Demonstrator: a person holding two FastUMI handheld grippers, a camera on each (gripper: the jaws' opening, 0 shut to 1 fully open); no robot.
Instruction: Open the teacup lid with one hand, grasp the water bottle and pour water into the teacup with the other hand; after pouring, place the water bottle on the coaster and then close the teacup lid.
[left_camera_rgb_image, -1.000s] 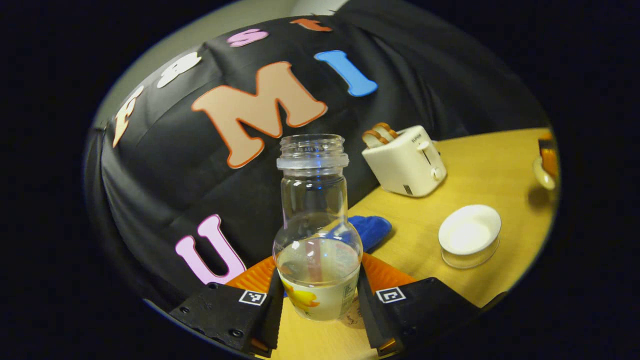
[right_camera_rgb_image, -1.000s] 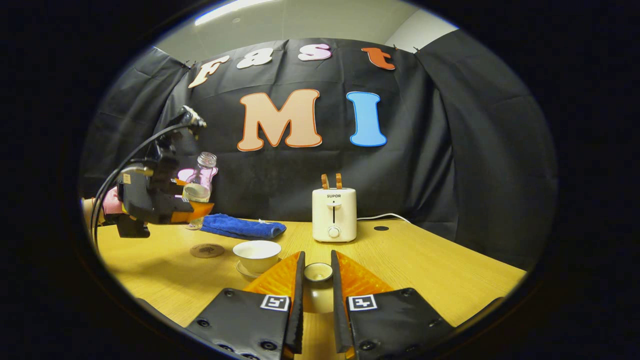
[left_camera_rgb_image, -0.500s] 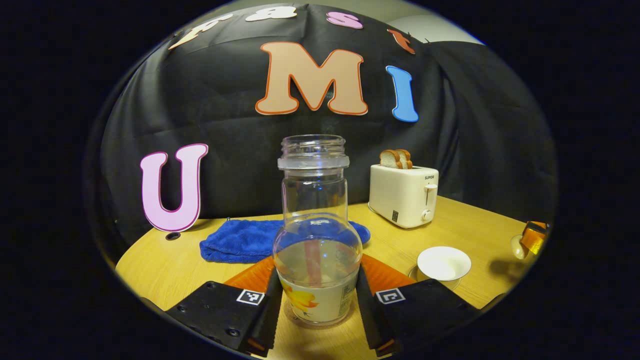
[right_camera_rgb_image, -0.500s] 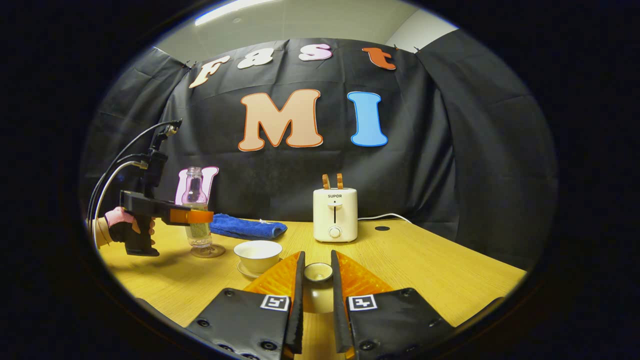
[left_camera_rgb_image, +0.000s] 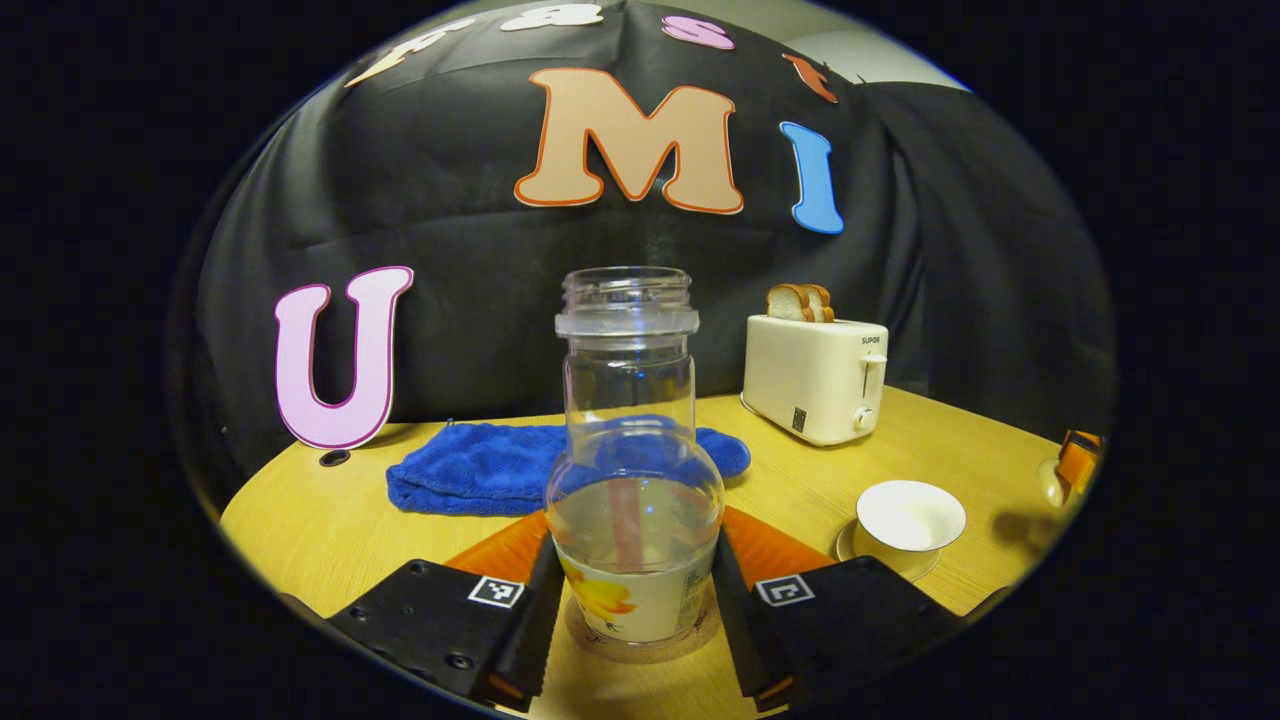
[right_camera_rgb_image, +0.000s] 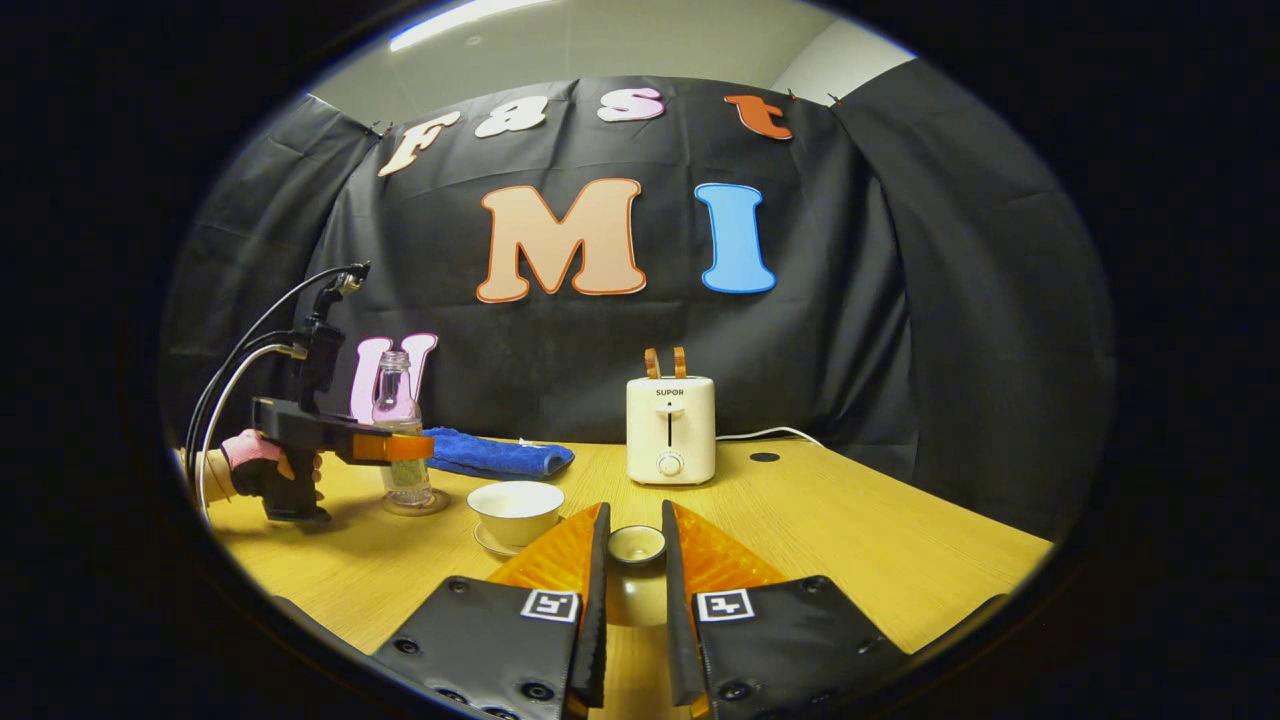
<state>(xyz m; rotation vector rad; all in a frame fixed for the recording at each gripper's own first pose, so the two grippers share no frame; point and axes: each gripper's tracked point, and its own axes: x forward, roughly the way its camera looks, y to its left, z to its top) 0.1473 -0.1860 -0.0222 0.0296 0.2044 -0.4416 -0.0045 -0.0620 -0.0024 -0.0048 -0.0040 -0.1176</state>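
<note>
Pour looks done: water bottle (left_camera_rgb_image: 634, 520) sits upright on coaster (left_camera_rgb_image: 640, 645) at bottom centre w/ left gripper (left_camera_rgb_image: 632, 625) clamped on it, right gripper (right_camera_rgb_image: 633, 590) pinching teacup lid (right_camera_rgb_image: 636, 545) above the worktop (right_camera_rgb_image: 800, 540), teacup (right_camera_rgb_image: 515, 510) uncovered; left: release, re-lid.

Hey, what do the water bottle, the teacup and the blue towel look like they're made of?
Water bottle: clear, glossy, see-through with highlights; glass or hard plastic, can't tell which.
Teacup: smooth glossy white with a matching saucer, likely glazed ceramic or porcelain.
Blue towel: matte, fuzzy, rumpled into soft folds, probably terry or microfibre cloth.
</note>
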